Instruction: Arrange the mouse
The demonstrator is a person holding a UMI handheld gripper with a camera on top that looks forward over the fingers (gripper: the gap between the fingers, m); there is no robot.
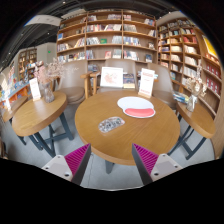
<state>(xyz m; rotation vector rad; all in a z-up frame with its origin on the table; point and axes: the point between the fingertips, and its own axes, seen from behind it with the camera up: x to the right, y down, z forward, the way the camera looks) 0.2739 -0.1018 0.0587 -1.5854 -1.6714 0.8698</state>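
Pink-padded fingers (75, 158) of the handheld gripper (110, 160) stand spread wide and hold nothing, poised short of the near edge of a round wooden table (95, 135) in a book-lined room. Nothing lies between them but floor and the table's rim.

On the tabletop, a small dark-and-light object (111, 124) sits on the nearer part of the surface, just ahead of the fingers and a little left of the table's middle; it is most likely the mouse, though it is too small to be certain. Beyond it and to the right lie a white oval mat (130, 102) and a red oval mat (141, 112), the red one overlapping the white one's near edge. The mouse rests on bare wood, apart from both mats.

Judging from this, the arranging has not begun: the mouse is untouched, the gripper has yet to reach over the table, and the approach, the grasp and the placing, presumably onto or beside the mats, are all left to do.

As far as can be made out, the mouse's long axis runs across the view, roughly side to side and slightly slanted, so it lies broadside to the fingers. Which end is its front cannot be told.

Upright cards (111, 77) stand at the table's far side, a second round table (38, 110) sits to the left, and bookshelves (105, 35) fill the walls behind.
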